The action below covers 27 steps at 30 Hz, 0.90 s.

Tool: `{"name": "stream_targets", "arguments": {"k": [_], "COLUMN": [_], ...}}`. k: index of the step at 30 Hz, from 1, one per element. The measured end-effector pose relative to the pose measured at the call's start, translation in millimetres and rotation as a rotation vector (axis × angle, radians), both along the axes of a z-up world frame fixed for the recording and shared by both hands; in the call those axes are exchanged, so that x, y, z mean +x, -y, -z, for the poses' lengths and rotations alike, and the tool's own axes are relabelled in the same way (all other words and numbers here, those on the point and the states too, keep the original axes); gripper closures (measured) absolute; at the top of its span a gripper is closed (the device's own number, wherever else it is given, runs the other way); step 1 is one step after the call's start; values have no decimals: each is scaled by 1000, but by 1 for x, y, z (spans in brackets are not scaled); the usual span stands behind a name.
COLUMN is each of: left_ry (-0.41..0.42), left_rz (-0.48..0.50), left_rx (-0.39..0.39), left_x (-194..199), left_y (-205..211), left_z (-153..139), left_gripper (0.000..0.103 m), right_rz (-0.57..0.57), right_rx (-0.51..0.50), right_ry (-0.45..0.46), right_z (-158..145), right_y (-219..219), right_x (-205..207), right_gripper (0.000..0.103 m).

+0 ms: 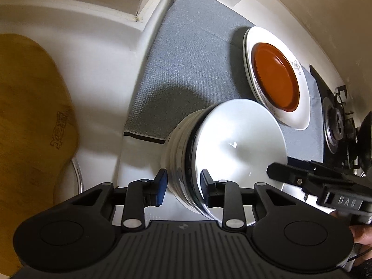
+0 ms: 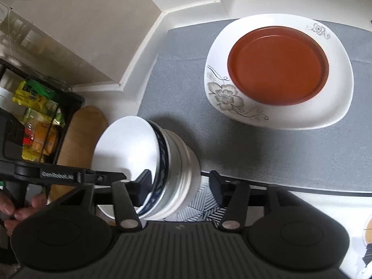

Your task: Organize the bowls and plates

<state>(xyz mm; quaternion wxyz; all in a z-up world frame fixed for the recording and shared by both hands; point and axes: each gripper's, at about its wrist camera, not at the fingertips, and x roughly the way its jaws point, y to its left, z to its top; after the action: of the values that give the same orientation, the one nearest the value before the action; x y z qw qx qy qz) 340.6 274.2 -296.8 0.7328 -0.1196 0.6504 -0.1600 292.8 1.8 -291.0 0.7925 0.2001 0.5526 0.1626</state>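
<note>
A grey mat [image 2: 176,97] is covering the white counter, and on it a large white flowered plate [image 2: 279,107] is carrying a smaller brown plate [image 2: 277,66], so the plates appear to be already nested. Nearer the cameras, a stack of bowls [image 1: 223,153] is sitting at the mat's near edge, several white ones under a blue-patterned bowl [image 2: 160,162] with a white bowl [image 1: 239,148] on top.

The left gripper [image 1: 183,186] is straddling the stack's near rim, its fingers narrow; whether the pads are actually pressing is hard to tell at this angle. The right gripper [image 2: 181,187] is standing wide, with one finger inside the rim and nothing pinched.

Judging by this, bowl stacking is nearly done; what is remaining may be only settling the stack and clearing both claws.
</note>
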Motion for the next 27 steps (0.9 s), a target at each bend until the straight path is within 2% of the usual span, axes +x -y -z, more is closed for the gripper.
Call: {"name": "stream_targets", "arguments": {"k": [1,3,5,6,8,12,14,17,20,22,24,27], "left_ry": [-2,-2,-5,-7,-14,-51,-69,-94,-83,-87,-82,-73], "left_rz": [2,10,18,23,25,-6,-3,-8,2,-7,-11,-14], "left_rx": [-3,-8,-38,-54,-78,1,-23,-106,-104,-116,-122,-115], "left_x": [1,3,5,6,8,11,12,14,16,15,12,11], "left_y": [0,2,4,2,4,5,5,5,8,3,-5,-8], "left_z": [0,0,1,2,4,20,32,39,38,37,34,26], "left_gripper": [70,63,49,45,33,33,28,34,34,38,46,56], "right_rz": [-2,2,10,29,79,135,136,146,164,182,172,151], "right_rx": [10,31,60,85,142,238,278,315,355,357,300,263], "right_ry": [2,4,-5,-27,-78,-135,-136,-153,-178,-171,-151,-108], "right_z": [0,2,8,14,28,48,52,59,68,69,66,59], "right_y": [0,-1,-2,-1,3,10,11,11,12,12,11,10], "right_x": [0,0,2,3,6,6,4,5,7,6,4,0], "right_gripper": [31,20,13,8,8,8,8,8,8,18,36,44]}}
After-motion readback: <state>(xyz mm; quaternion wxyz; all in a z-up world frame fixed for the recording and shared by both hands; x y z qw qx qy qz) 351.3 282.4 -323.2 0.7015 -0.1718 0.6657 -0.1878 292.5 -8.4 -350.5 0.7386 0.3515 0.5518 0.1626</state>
